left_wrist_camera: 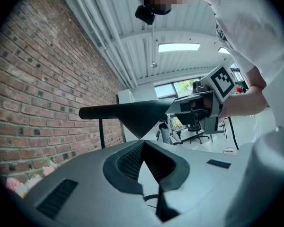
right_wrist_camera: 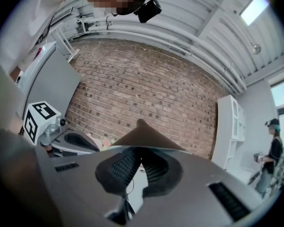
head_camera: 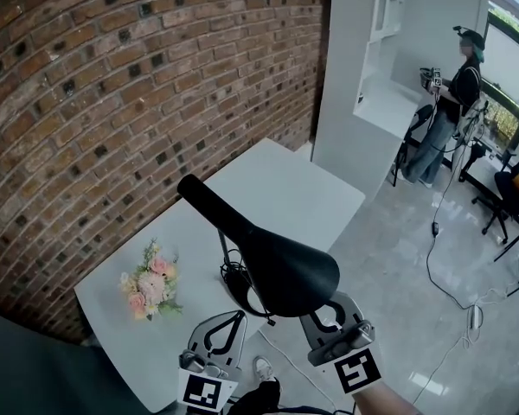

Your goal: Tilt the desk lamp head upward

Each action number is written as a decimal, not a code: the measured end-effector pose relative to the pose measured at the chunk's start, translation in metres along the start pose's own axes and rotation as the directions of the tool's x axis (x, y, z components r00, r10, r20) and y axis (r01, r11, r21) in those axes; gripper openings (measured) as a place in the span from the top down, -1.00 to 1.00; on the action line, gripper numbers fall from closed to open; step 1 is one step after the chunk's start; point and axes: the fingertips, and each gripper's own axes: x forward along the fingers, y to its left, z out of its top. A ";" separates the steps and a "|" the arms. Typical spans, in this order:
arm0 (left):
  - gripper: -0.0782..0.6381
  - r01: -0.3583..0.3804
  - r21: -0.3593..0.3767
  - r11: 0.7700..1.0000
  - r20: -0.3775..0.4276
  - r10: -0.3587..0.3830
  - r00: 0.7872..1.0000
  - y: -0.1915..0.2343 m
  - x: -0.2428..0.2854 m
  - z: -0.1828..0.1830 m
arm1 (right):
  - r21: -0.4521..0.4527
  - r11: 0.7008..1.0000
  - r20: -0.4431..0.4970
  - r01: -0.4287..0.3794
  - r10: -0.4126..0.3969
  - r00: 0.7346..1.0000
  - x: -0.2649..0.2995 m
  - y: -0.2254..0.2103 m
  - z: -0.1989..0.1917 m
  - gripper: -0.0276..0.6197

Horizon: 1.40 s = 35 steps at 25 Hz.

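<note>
Black lamp head [head_camera: 281,266] looms over white counter [head_camera: 303,188]; left hand-held gripper [head_camera: 236,316] and right hand-held gripper [head_camera: 329,311] beneath its rim.

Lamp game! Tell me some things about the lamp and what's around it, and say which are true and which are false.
The desk lamp has a black head. True.
The flowers lie to the lamp's right in the head view. False: they lie to its left, on the white table.
The wall behind the table is brick. True.
The right gripper is beside the flowers. False: it is at the lamp head's wide end.
Nobody else is around. False: a person stands far off.
</note>
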 end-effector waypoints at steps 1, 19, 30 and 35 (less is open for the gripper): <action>0.76 -0.004 -0.002 1.000 0.001 0.004 1.000 0.001 -0.001 0.001 | -0.005 1.000 0.003 -0.004 0.004 1.000 0.000 0.000 0.004 0.87; 0.76 -0.035 0.024 0.999 0.084 0.033 0.996 0.017 0.003 0.039 | -0.114 0.993 0.056 -0.038 0.044 0.997 0.000 -0.008 0.063 0.86; 0.76 -0.036 0.020 0.999 0.104 0.034 0.994 0.017 0.008 0.043 | -0.115 0.993 0.078 -0.035 0.044 0.996 -0.004 -0.011 0.068 0.86; 0.76 -0.022 0.022 1.000 0.109 0.020 0.994 0.014 0.014 0.044 | -0.099 0.995 0.076 -0.016 0.024 0.997 -0.011 -0.013 0.063 0.86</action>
